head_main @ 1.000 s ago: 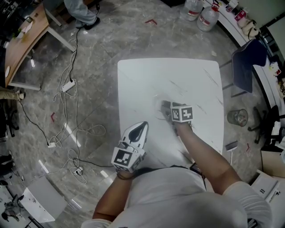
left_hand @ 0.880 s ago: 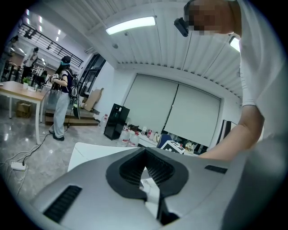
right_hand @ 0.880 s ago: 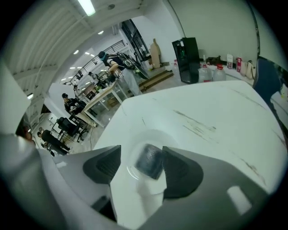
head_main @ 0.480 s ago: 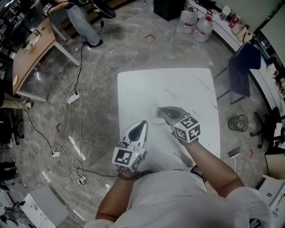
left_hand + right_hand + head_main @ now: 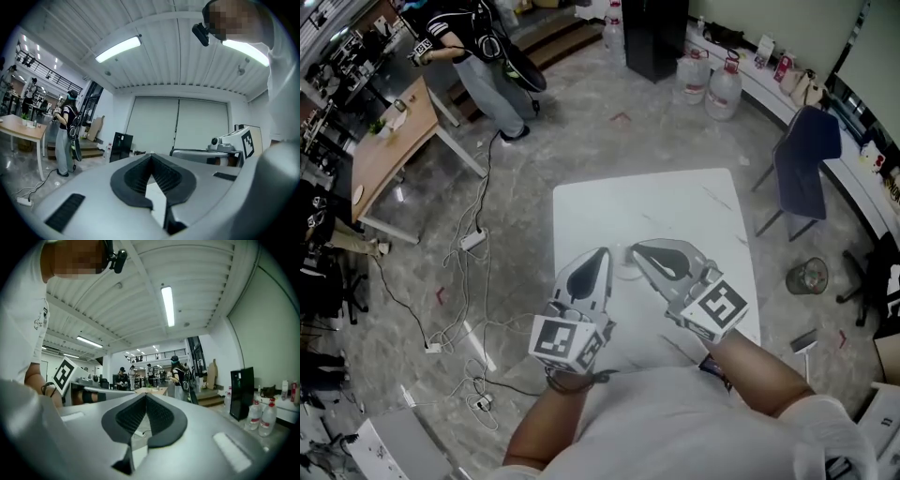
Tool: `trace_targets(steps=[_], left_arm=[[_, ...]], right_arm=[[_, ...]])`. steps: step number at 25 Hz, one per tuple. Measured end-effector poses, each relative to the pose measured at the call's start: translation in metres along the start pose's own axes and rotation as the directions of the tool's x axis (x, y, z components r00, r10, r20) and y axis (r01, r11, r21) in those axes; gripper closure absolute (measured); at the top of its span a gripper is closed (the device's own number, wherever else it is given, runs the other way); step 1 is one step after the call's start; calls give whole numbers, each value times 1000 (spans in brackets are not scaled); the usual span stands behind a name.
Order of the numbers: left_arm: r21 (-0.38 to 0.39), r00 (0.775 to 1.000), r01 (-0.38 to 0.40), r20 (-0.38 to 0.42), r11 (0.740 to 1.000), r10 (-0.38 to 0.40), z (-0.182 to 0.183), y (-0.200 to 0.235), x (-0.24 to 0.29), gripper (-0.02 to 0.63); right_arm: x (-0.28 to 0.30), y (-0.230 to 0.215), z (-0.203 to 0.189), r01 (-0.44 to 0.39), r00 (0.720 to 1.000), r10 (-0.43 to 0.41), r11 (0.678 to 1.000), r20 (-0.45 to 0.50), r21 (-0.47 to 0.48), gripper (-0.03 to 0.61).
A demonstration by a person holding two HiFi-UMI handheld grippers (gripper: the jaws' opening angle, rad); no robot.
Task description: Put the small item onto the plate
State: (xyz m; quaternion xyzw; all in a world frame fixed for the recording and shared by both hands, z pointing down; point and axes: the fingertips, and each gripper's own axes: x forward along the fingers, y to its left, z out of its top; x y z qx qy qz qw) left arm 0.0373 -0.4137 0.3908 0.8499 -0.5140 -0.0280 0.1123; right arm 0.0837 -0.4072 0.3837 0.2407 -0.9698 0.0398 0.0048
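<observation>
Left gripper (image 5: pixel 602 253) and right gripper (image 5: pixel 639 249): jaws closed tip to tip, nothing between them, both above the table (image 5: pixel 675 206). Plate (image 5: pixel 624 269) shows faintly on the table between the grippers, partly hidden by them. Small item cannot be made out.

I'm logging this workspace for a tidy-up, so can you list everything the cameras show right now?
Table: one, white, centre.
Plate: one, a faint pale round shape on the table, by the tool tips.
Small item: not made out.
Water jugs: two, clear, on the floor beyond the table.
Cabinet: one, black, beside the jugs.
Chair: one, blue, right of the table.
Bin: one, wire, on the floor to the right.
Desk: one, wooden, far left.
Cables: several, white and black, on the floor to the left.
Bystander: one, black top, near the desk.
Left tool: grey, shut, empty.
Right tool: grey, shut, empty.
</observation>
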Motion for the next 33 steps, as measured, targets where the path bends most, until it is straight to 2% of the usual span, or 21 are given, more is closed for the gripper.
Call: trace_targets(steps=[4,9,17,25,33], left_arm=[[30,999,10,43,999,-11,30,-18,-3,607],[56,997,11,76,998,-15,53,-30,2,607],[65,996,18,90,998,-24,63,-36,8,607],[86,995,22,90,996,-30,64,-40,11,607],[86,995,19,91,996,-27,64,-42,11,607]], right_arm=[[-18,13,43,8,997,-6,1000,80,-23,575],[-30,17,64,12,995,-9,999,104,-35,575],[-33,13,80,23,992,-17,999,123,-48,577],[-38,9,83,27,991,-24,999,135,-18,577],[-39,9,85,33,991,-28,999,130,-35,575]])
